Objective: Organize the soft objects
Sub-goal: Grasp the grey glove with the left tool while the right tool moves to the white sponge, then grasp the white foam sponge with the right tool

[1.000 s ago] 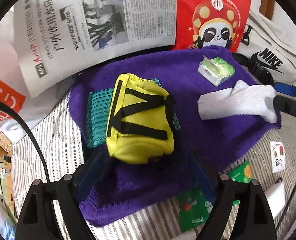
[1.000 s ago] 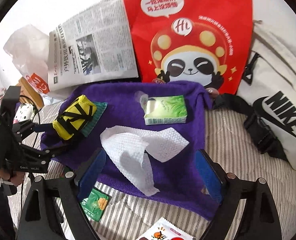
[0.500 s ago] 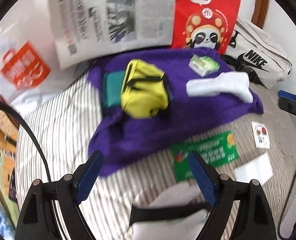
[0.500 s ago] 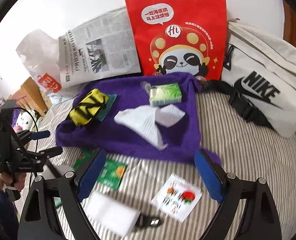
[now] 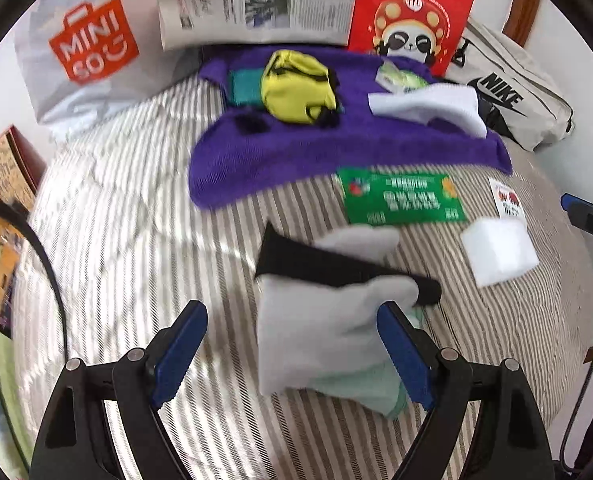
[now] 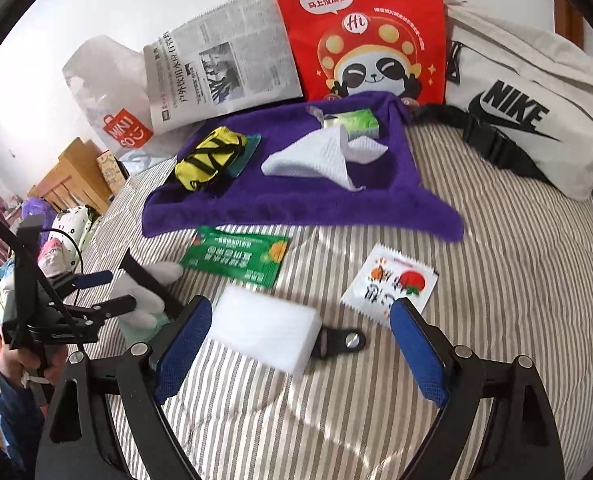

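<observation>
Lying slantwise under the wide-open, empty left claw (image 5: 292,354), grey mitt (image 5: 328,320) fingers toward purple towel (image 5: 296,152)

You worked in bright, even daylight with soft shadows. Your left view was smeared by motion blur, worst on the striped bed (image 5: 136,208); both fisheye views bent hard toward dark rims.

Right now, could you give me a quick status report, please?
Both grippers open, empty. Left gripper over grey mitt; right gripper over white sponge. Nothing blocking.
</observation>
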Tool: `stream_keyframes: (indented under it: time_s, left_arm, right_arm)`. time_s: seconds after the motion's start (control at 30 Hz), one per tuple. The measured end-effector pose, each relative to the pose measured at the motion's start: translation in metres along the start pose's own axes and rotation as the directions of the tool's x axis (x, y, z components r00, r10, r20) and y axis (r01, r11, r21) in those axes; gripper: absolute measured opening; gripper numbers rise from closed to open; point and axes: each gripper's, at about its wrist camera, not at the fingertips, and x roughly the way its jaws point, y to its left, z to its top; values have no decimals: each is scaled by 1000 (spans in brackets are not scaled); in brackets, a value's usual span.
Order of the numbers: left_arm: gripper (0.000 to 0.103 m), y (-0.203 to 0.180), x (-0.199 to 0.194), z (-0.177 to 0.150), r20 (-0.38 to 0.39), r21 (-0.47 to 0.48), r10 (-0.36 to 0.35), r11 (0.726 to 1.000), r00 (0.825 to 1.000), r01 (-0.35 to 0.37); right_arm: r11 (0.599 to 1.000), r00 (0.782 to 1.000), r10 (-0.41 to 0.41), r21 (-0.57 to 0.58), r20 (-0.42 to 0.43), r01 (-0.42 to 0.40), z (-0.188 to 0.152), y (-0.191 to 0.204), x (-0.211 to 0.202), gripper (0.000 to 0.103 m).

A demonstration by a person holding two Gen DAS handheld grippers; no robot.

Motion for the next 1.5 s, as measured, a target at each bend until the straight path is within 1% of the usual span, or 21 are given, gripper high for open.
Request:
stream_keyframes:
  time_s: [0.13, 0.2, 0.27, 0.3, 0.33, 0.37, 0.5, 0.57, 0.63, 0.7, 0.77, 0.83, 1.0, 1.1, 1.17, 1.2, 1.33, 1.4, 1.5]
  left_arm:
    - [86, 1, 13, -3, -11, -23, -10, 1000, 1000, 10]
    - [84, -2, 15, -4, 5, -12, -5, 1000, 1000, 5]
    - [60, -7, 15, -6, 34, 11, -10, 1000, 999, 9]
    - [51, -9, 14, -6, 43, 21, -15, 1000, 999, 14]
    - [37, -12, 13, -6, 49, 26, -41, 999, 998, 40]
    - [35, -13, 12, -5, 41, 13, -41, 999, 998, 40]
    - [32, -21, 5, -1, 57, 45, 1, 999, 998, -3]
    - [32, -21, -7, 3, 86, 48, -9, 999, 996, 5]
    - [32, -20, -21, 9, 113, 42, -38, 999, 993, 34]
    - [32, -23, -36, 14, 149, 55, -25, 998, 989, 16]
    - [32, -27, -49, 19, 170, 84, -37, 996, 985, 23]
    - [32, -31, -58, 22, 191, 87, -33, 996, 981, 16]
    - [32, -36, -68, 27, 203, 106, -49, 994, 978, 28]
    - [32, -36, -66, 27, 201, 101, -48, 994, 978, 28]
    - [32, -36, -64, 25, 194, 99, -55, 994, 980, 36]
    - [32, -36, -63, 25, 192, 98, -55, 995, 980, 36]
    - [32, -36, -58, 23, 184, 97, -60, 994, 981, 43]
    - [32, -35, -55, 23, 181, 94, -58, 995, 982, 41]
    - [32, -31, -53, 23, 178, 85, -51, 996, 983, 37]
  right_arm:
    - [1000, 1000, 0, 7, -10, 0, -6, 2, -1, 90]
    - [1000, 1000, 3, 6, -12, -3, -8, 3, -1, 90]
    - [1000, 1000, -4, 6, -19, 4, -10, 2, 0, 90]
    - [1000, 1000, -11, 7, -22, 11, -12, 2, 2, 90]
    - [1000, 1000, -13, 8, -26, 14, -12, 1, 3, 90]
    - [1000, 999, -14, 12, -31, 15, -13, 0, 5, 90]
    - [999, 999, -17, 26, -40, 19, -13, -5, 8, 90]
    - [1000, 999, -19, 25, -39, 20, -13, -6, 8, 90]
    - [999, 999, -23, 22, -39, 24, -13, -8, 8, 90]
    - [999, 999, -27, 25, -45, 28, -13, -10, 10, 90]
    - [999, 998, -36, 30, -50, 37, -14, -13, 12, 90]
    - [998, 998, -38, 38, -57, 40, -16, -17, 14, 90]
    - [997, 997, -61, 45, -55, 63, -18, -26, 14, 90]
    - [996, 996, -76, 50, -54, 78, -17, -32, 16, 90]
    - [993, 993, -108, 45, -57, 111, -15, -34, 18, 90]
    - [993, 992, -111, 44, -57, 114, -14, -34, 18, 90]
    - [999, 999, -24, 36, -46, 25, -16, -25, 15, 90]
    - [1000, 999, -9, 23, -50, 11, -17, -14, 17, 90]
    - [1000, 997, -7, 11, -79, 8, -20, 3, 27, 90]
